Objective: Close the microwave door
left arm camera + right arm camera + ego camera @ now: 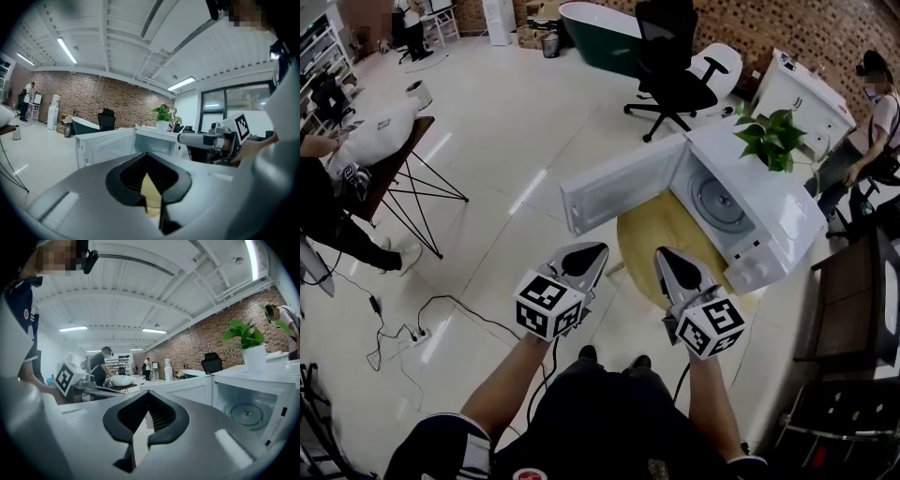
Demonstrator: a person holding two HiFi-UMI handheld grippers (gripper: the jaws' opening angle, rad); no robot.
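A white microwave (773,220) stands on a round wooden table (656,234). Its door (623,183) is swung wide open to the left, and the turntable shows inside the cavity (717,202). My left gripper (596,249) is shut and empty, its tip just below the door's lower edge. Shut and empty as well, my right gripper (662,253) hovers over the table's near rim, in front of the cavity. In the left gripper view the door (105,147) lies ahead of the shut left gripper (148,161). In the right gripper view the cavity (246,411) is at the right of the right gripper (149,399).
A potted plant (773,139) sits on top of the microwave. A black office chair (670,66) stands behind it, a folding table (403,159) at the left, a dark shelf (853,309) at the right. Cables (412,323) trail on the floor. People stand at both sides.
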